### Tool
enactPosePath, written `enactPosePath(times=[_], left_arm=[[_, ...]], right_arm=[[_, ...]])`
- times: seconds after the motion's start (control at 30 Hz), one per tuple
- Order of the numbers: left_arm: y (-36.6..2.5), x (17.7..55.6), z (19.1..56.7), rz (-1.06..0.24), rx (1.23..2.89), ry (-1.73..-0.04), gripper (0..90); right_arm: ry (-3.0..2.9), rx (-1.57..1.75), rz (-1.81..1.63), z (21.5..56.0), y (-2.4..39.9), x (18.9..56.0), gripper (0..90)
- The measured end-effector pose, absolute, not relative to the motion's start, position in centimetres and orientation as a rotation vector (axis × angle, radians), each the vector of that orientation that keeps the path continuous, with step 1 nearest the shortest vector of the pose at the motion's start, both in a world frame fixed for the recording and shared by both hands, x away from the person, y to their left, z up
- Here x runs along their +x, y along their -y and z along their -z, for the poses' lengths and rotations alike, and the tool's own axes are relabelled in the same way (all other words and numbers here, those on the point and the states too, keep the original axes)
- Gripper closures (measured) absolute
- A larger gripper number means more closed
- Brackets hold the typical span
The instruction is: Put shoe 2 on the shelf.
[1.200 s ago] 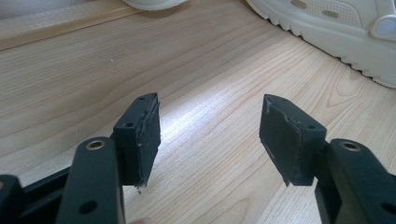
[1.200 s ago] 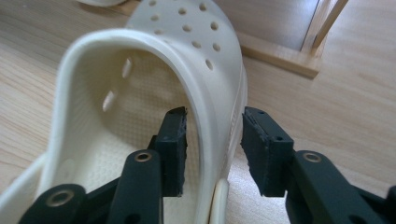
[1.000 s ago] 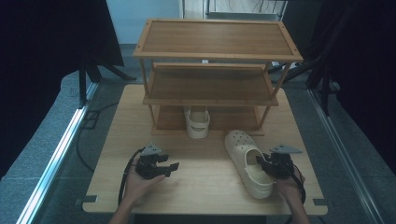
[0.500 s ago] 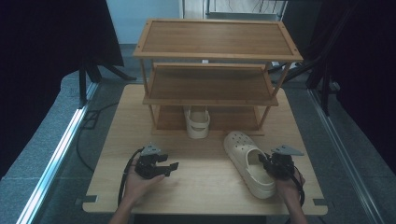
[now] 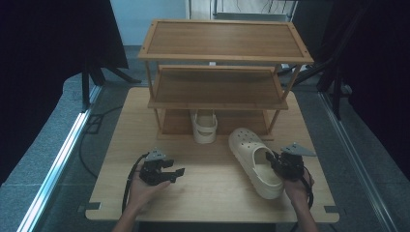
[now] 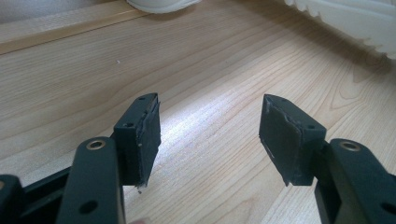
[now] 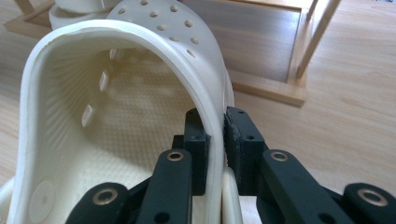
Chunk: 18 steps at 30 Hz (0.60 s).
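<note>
Pinching only the thin side wall of the clog [image 5: 255, 162], at the table's [image 5: 208, 193] four o'clock, the right gripper [image 5: 279, 164] risks it twisting loose; its jaws have just closed there. Left gripper [image 5: 175, 173] idles, released.

High view dim w/ dark surrounds, gripper views brighter, glare streak on table [image 6: 205, 121], near tongs slightly soft

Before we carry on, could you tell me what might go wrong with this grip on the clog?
The right hand-held gripper pinches only the thin side wall of the cream foam clog, so the clog may bend, tilt or slip when lifted. The second cream clog already stands in the wooden shoe rack; a swinging toe could knock it.
</note>
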State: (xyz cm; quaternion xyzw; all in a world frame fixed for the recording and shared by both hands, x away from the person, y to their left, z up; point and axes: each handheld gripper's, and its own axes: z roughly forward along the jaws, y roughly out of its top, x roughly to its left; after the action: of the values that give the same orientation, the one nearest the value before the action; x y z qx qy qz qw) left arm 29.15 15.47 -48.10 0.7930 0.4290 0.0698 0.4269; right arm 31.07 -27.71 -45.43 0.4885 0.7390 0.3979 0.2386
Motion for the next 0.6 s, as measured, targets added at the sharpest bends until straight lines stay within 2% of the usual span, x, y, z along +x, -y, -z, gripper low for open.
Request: enactPosePath(times=[0.6], left_arm=[[-15.7, 29.3, 48.3, -0.167, 1.981, -1.073, 39.0]], right_arm=[[-1.937, 1.37, -1.07, 44.8, 24.5, 35.7, 79.6]])
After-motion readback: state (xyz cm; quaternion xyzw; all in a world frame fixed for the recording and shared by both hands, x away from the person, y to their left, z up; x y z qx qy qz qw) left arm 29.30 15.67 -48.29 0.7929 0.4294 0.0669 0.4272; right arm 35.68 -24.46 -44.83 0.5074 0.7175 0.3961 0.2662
